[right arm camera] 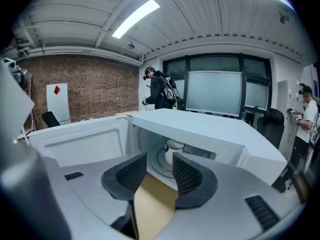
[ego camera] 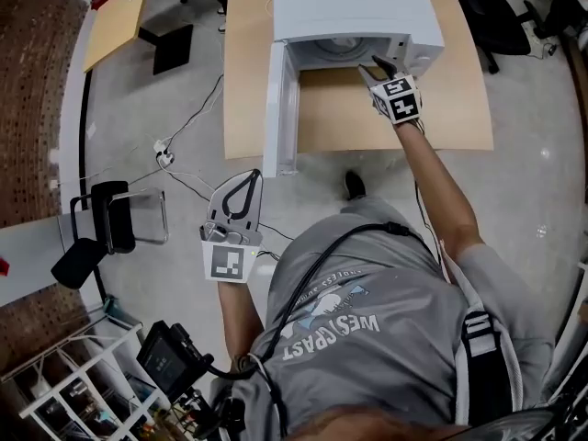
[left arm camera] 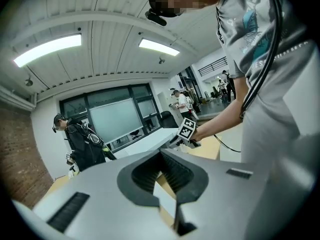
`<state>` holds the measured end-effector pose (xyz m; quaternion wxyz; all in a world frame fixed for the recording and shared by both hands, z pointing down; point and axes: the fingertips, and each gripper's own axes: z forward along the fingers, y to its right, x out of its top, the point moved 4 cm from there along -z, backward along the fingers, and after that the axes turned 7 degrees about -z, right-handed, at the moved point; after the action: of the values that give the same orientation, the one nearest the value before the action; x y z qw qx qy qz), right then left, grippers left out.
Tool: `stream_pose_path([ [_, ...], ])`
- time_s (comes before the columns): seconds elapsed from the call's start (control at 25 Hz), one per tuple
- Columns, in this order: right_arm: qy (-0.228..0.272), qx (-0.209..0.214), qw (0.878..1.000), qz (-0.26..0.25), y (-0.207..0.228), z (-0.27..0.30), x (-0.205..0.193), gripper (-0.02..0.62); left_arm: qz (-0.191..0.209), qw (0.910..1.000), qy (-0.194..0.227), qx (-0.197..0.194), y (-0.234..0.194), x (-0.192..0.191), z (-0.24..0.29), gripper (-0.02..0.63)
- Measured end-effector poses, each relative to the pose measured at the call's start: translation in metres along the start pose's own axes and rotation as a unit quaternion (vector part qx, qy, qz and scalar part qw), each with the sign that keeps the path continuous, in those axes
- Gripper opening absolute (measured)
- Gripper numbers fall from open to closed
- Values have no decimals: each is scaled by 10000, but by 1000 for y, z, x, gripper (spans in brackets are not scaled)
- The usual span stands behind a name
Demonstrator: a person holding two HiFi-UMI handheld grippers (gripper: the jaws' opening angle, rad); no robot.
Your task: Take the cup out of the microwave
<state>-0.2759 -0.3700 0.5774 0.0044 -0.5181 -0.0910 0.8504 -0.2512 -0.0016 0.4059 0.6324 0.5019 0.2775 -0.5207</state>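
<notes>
A white microwave (ego camera: 354,7) stands on a wooden table (ego camera: 450,108), its door (ego camera: 280,108) swung open to the left. In the right gripper view a white cup (right arm camera: 174,146) stands upright on the turntable inside the microwave (right arm camera: 210,134). My right gripper (ego camera: 375,67) is at the mouth of the cavity, just right of its middle. Its jaws (right arm camera: 156,171) are open with nothing between them, the cup still farther in. My left gripper (ego camera: 246,180) hangs low over the floor, near my body and below the door's edge. Its tips (left arm camera: 161,159) meet and hold nothing.
A black chair (ego camera: 110,223) and loose cables (ego camera: 170,159) are on the floor to the left. A second wooden table (ego camera: 115,21) stands at the far left. A white rack (ego camera: 73,384) is at the bottom left. Other people stand in the background.
</notes>
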Motion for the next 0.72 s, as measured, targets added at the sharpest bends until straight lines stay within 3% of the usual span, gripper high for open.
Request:
stream_pose_path([
  [0.36,-710,-23,9974,131,42,111,-46,141,-346,9978,-479,291,-22,-11,41,43],
  [0.72,-856,-59,9963,73,68,180,-54,141,-627,9945,-752,367,-35,-27,73,43],
])
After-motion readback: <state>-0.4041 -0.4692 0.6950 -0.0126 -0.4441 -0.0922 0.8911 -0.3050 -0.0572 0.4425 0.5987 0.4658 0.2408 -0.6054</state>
